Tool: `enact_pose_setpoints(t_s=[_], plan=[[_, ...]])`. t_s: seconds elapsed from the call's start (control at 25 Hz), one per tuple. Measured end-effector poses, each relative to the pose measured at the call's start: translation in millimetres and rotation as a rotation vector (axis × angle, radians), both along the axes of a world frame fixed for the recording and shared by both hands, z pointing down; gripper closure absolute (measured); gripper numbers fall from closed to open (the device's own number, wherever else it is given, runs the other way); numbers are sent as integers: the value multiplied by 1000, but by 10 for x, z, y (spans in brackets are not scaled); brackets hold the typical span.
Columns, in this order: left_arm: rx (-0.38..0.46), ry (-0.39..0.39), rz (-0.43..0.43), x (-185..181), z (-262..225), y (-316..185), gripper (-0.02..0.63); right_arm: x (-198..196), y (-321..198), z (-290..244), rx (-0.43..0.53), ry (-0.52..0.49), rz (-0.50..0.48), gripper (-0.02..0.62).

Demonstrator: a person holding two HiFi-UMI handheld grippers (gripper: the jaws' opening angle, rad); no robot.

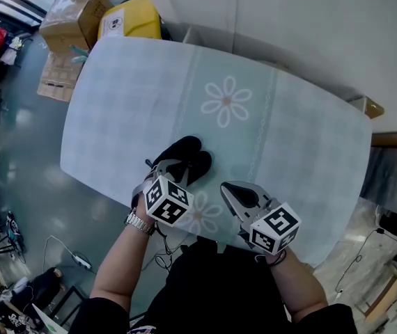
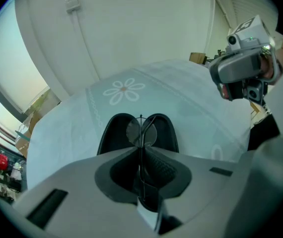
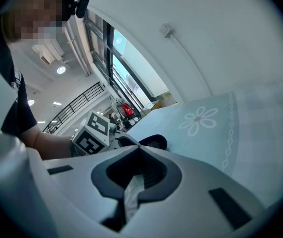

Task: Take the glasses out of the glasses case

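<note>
Left gripper view shows the left claw (image 2: 141, 150) pinched on the thin-framed glasses (image 2: 134, 130), over the open black glasses case (image 2: 112, 133) on the tabletop (image 2: 196, 108). Near the case, the right claw (image 3: 135, 148) is closed on nothing.

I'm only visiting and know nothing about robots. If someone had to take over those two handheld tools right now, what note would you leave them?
Left hand-held gripper: shut on the thin wire glasses, right above the glasses case.
Right hand-held gripper: shut, with nothing in it, held beside the left one near the table's front edge.
The black case lies open on the table.
Done: case open, glasses gripped.
Left: I cannot tell whether the glasses are fully clear of the case. Probably lift them away and set them on the cloth.
</note>
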State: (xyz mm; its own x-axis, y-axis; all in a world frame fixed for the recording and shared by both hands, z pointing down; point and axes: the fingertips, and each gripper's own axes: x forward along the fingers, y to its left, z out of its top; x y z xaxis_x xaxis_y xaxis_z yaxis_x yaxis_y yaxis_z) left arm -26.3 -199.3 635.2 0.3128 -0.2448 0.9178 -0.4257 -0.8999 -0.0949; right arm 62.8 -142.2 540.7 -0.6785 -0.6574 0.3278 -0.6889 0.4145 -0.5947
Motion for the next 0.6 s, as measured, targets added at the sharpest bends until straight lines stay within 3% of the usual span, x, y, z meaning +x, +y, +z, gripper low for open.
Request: enact_pose_setpoints(t_s=[0.24,0.6], plan=[[56,81,-90,-86,-223,-19,565,-10,1,-106,28,9,0,572],[43,284,-293,-391,-644,123,574,-165,56,-389,95,37,-20,572]])
